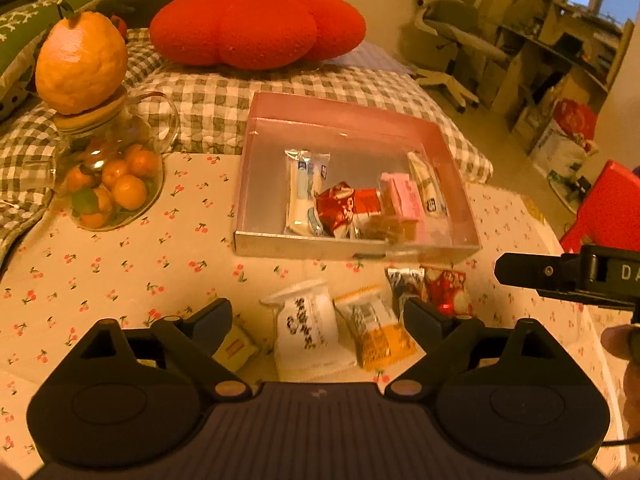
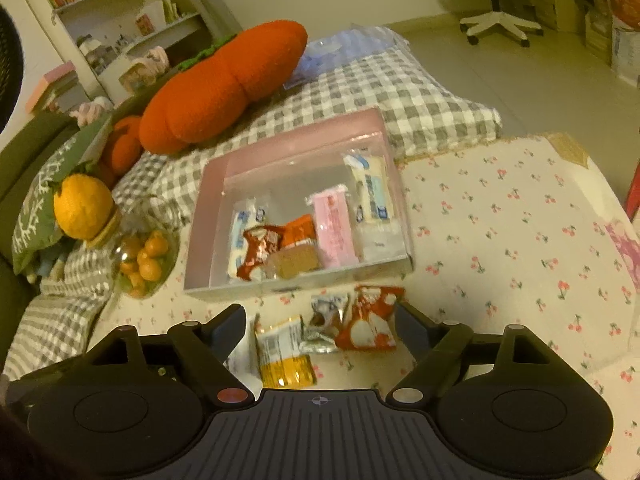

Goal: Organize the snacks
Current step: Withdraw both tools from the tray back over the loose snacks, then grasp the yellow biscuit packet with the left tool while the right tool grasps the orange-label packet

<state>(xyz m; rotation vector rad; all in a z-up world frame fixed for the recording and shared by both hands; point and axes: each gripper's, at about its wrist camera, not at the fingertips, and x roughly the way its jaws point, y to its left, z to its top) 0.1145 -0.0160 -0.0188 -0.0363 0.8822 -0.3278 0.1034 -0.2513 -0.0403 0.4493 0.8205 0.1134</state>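
Observation:
A pink box (image 1: 344,116) (image 2: 300,138) sits on the cherry-print cloth and holds several snack packets: white-blue ones, a red one (image 1: 338,208), a pink one (image 2: 334,228). In front of it loose packets lie on the cloth: a white one (image 1: 306,326), a yellow one (image 1: 374,328) (image 2: 282,354), a silver one (image 1: 404,284) (image 2: 326,320), a red one (image 1: 448,290) (image 2: 370,318). My left gripper (image 1: 318,312) is open and empty above the white and yellow packets. My right gripper (image 2: 320,320) is open and empty above the yellow, silver and red packets.
A glass jar of small oranges (image 1: 108,188) (image 2: 146,260) with a big orange on its lid stands left of the box. A red tomato cushion (image 1: 256,24) (image 2: 224,80) lies on the checkered quilt behind. A small yellow packet (image 1: 236,346) lies by my left finger.

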